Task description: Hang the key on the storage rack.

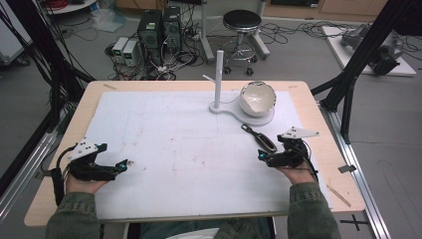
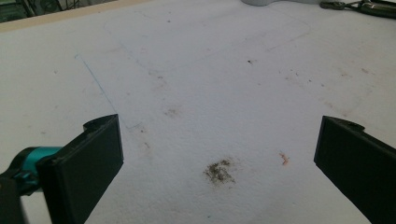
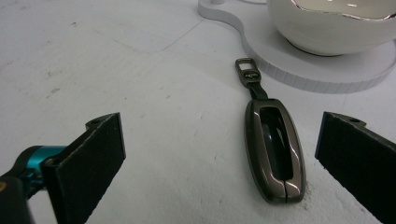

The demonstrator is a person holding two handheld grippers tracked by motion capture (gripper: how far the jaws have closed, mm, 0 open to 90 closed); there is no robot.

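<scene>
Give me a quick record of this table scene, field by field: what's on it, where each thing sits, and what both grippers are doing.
surface: white mat on a wooden table
stand: white base with an upright post, far right of centre
bowl: white bowl, tilted, resting on the stand's base
key fob: dark key fob lying flat on the mat, near the base, apart from it
left gripper: open, over bare mat, holding nothing
right gripper: open, just short of the key fob, not touching it

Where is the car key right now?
In the high view the key lies flat on the white mat, right of middle, between the bowl's stand and the right tool. Nothing touches it.
</scene>
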